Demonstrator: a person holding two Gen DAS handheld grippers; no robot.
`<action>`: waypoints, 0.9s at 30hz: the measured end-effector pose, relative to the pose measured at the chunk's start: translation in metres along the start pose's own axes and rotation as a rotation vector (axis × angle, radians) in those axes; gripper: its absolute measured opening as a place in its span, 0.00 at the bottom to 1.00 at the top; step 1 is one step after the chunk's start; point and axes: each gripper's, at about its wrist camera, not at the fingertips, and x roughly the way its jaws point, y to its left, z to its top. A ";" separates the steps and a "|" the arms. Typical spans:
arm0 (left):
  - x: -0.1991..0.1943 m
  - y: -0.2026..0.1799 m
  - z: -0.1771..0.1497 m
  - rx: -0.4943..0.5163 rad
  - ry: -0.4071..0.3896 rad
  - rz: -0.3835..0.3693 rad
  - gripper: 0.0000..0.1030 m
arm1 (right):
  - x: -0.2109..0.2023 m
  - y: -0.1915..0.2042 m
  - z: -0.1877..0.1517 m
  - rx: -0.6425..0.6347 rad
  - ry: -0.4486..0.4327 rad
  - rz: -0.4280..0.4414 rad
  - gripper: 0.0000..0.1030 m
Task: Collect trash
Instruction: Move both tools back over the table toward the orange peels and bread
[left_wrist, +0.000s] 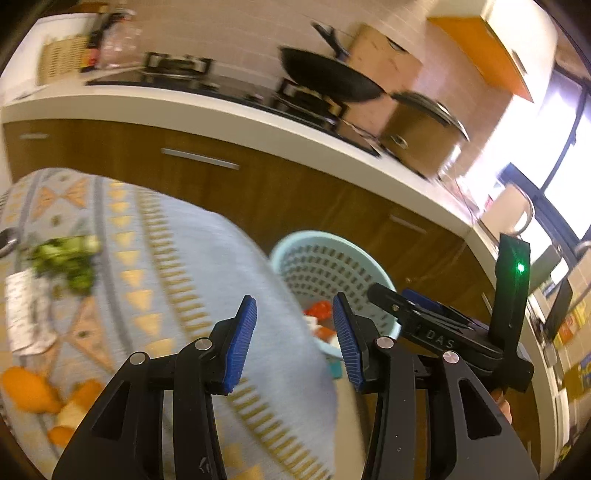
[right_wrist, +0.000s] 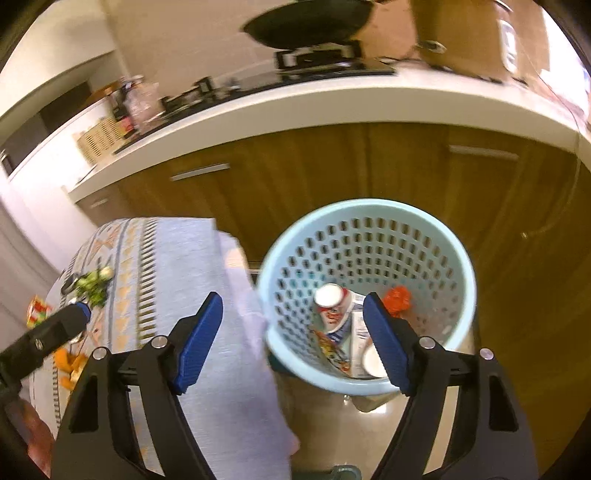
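Trash already sits in the pale blue perforated basket, which in your right wrist view stands on the floor at about 1 o'clock from the middle of the picture, just beside the hanging edge of the patterned tablecloth. Inside it you can see a white cup with a red and blue print, tipped on its side, a crumpled red scrap at 3 o'clock from the cup, and a printed wrapper at 6 o'clock; the print is too blurred to read.

More trash lies on the table: in your left wrist view, green vegetable scraps at 9 o'clock, a crumpled white printed wrapper below them, and orange peel at 8 o'clock.

Your right gripper stands wide, nothing between its blue pads, hanging over the basket's near rim. Your left gripper is partly open and also empty, over the table's edge.

The only writing you can read is "DAS" on the body of the right gripper, seen from the left wrist.

Beyond, a white counter tops brown wooden cabinets with metal handles; a black wok sits on a hob, and bright windows lie at 3 o'clock.
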 end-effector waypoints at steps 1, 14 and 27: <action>-0.008 0.007 -0.001 -0.012 -0.011 0.013 0.40 | -0.001 0.009 -0.001 -0.018 -0.002 0.011 0.70; -0.100 0.118 -0.026 -0.191 -0.108 0.212 0.46 | -0.008 0.128 -0.032 -0.237 0.015 0.241 0.70; -0.082 0.178 -0.064 -0.251 0.024 0.267 0.66 | 0.000 0.210 -0.078 -0.403 0.116 0.316 0.70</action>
